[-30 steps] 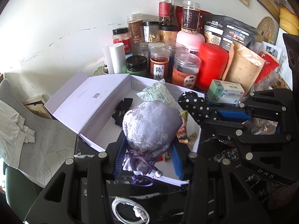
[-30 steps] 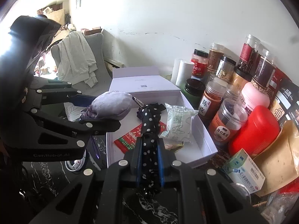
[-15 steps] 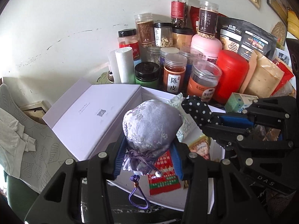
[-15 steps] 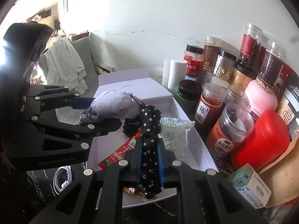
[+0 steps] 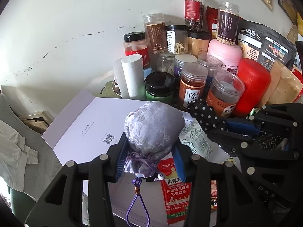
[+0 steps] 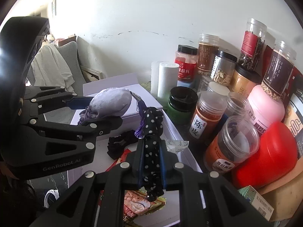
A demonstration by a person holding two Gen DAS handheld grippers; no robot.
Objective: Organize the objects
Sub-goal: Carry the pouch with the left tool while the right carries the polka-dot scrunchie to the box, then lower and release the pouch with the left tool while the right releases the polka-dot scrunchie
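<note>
Sachet pouch (image 5: 153, 126), soft and light, is hanging over the white box (image 5: 90, 130), left gripper (image 5: 149, 158) squeezing its neck; at three o'clock, right gripper (image 6: 151, 162) is clenching a limp polka-dot cloth (image 6: 151, 132).

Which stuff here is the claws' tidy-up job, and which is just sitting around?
Part of the job:
- purple pouch in the left claw
- polka-dot cloth in the right claw
- white box
- snack packets inside it

Just sitting around:
- jars
- red canister
- paper roll
</note>
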